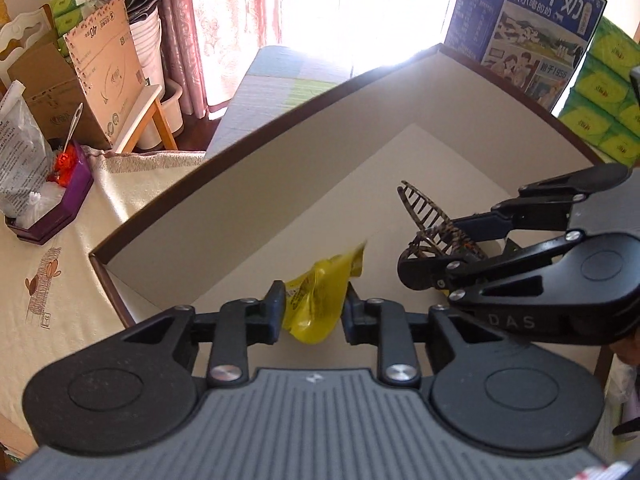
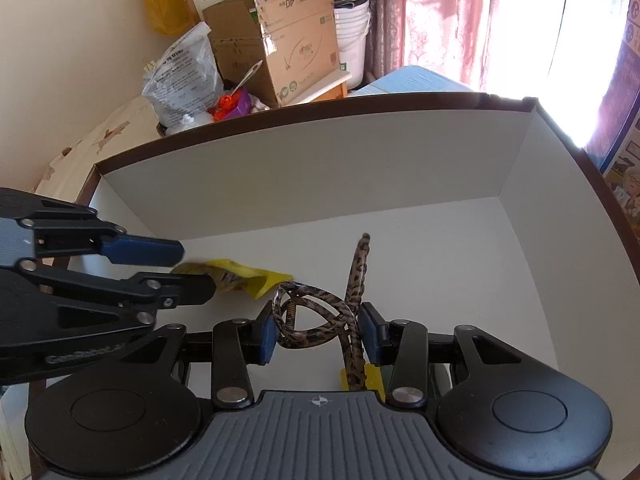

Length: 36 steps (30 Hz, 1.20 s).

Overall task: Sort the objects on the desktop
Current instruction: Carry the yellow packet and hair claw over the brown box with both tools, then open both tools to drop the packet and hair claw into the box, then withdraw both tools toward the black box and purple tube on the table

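Note:
My left gripper [image 1: 314, 312] is shut on a yellow packet [image 1: 320, 296] and holds it above the floor of a large white box with a dark rim [image 1: 224, 152]. My right gripper [image 2: 318, 332] is shut on a brown leopard-pattern hair claw clip [image 2: 320, 320] inside the same box [image 2: 320, 168]. In the left wrist view the right gripper [image 1: 460, 248] comes in from the right with the clip [image 1: 428, 220]. In the right wrist view the left gripper [image 2: 192, 268] comes in from the left with the packet [image 2: 240, 276]. Something yellow [image 2: 372, 376] lies under the right gripper.
A purple tray [image 1: 64, 204] with red bits and a plastic bag [image 1: 20, 152] stand on the cream tablecloth [image 1: 48, 280] to the left. Cardboard boxes [image 1: 104, 68] stand behind. A blue milk carton [image 1: 532, 24] and green tissue packs [image 1: 604, 92] stand past the box's right rim.

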{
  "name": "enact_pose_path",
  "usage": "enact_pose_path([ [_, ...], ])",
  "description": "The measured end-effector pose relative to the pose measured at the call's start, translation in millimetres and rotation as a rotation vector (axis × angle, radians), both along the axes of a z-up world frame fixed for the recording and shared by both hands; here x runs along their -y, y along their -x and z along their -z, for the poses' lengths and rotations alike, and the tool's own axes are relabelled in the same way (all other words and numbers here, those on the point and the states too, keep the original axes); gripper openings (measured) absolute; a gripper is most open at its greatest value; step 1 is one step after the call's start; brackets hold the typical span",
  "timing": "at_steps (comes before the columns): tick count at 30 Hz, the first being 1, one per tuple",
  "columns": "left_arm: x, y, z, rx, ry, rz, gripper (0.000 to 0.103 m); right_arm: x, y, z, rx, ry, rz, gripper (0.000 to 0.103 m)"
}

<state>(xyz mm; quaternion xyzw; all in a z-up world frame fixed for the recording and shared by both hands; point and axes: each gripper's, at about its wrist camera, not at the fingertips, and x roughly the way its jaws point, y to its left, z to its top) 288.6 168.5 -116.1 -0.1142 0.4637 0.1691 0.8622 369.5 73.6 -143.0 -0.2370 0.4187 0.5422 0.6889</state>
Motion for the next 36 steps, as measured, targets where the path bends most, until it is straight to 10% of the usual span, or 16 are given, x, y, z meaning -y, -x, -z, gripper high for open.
enact_pose_path([
  [14,1,2,-11,0.034,0.015,-0.015,0.049,5,1,-2,0.027,-0.006,0.008,0.042],
  [19,5,5,-16,0.042,0.004,-0.032,0.069,19,-3,-9,0.027,-0.030,0.030,0.060],
  [36,36,35,-47,0.096,0.002,-0.023,0.083,93,14,-49,0.127,-0.140,0.022,0.101],
])
